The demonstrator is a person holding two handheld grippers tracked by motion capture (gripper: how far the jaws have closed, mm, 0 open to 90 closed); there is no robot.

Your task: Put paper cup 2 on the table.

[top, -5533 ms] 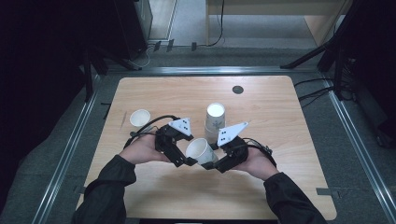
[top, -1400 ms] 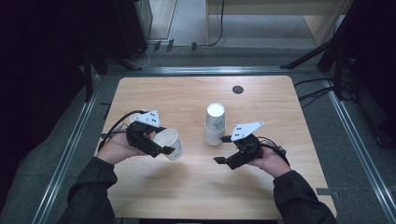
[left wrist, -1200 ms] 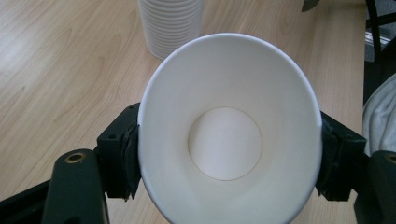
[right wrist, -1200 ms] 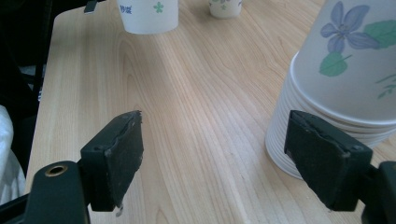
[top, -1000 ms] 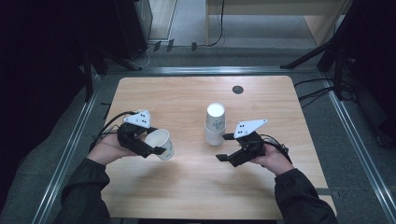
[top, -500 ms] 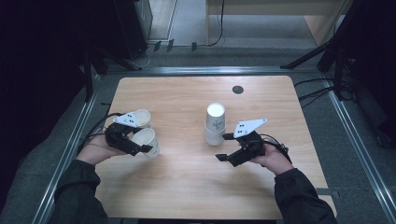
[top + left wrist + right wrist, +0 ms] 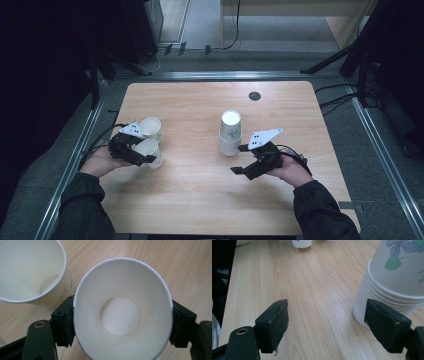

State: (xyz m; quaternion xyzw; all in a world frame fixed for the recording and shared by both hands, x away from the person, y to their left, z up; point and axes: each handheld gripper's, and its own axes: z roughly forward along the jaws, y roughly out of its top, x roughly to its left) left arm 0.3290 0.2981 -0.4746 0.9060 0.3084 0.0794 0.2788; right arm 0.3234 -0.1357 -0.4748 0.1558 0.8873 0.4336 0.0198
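Step in hand, as judged: setting one paper cup down upright beside another, L side of table.

L gripper (image 7: 141, 156): jaws clamped on the held cup (image 7: 122, 312), pads pressing its wall on both sides, mouth squeezed slightly oval; jaws had just been easing open a little w/ the cup between them. Standing cup (image 7: 30, 272) sat just beyond and to one side of the L jaws, close to the held cup, contact not clear.

R gripper (image 7: 332, 322): jaws stood wide, nothing between. Inverted cup stack (image 7: 397, 282) was just ahead, off its one jaw.

Advice: you wanted the base flat on the table (image 7: 200, 200) before letting go further. Open slowly, the thin wall springs back. Back out away from the standing cup so a jaw wouldn't clip it.
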